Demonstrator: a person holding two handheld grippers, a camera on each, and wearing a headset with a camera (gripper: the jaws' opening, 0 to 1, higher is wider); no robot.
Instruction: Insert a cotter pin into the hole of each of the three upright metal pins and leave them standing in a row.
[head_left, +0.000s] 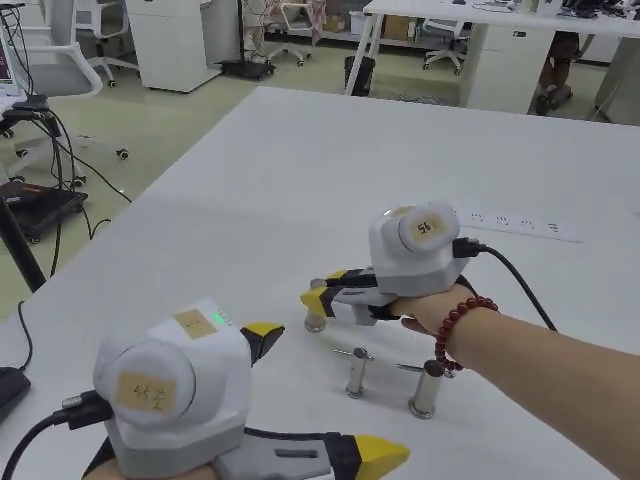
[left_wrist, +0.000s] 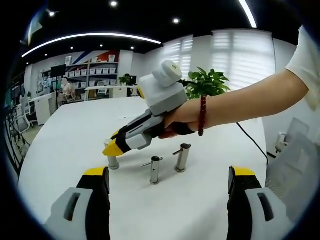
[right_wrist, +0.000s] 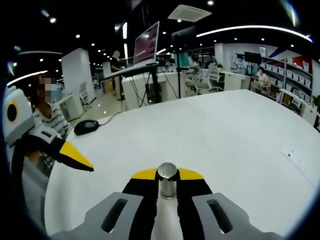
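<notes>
Left tongs (head_left: 325, 395) at lower left of the head view, jaws spread wide. Right tongs (head_left: 315, 298) at centre, pinching the left pin (head_left: 316, 322). Middle pin (head_left: 356, 376) and right pin (head_left: 427, 393) stand lower right, a cotter pin (head_left: 343, 352) through each, on the white table (head_left: 300, 180)
</notes>
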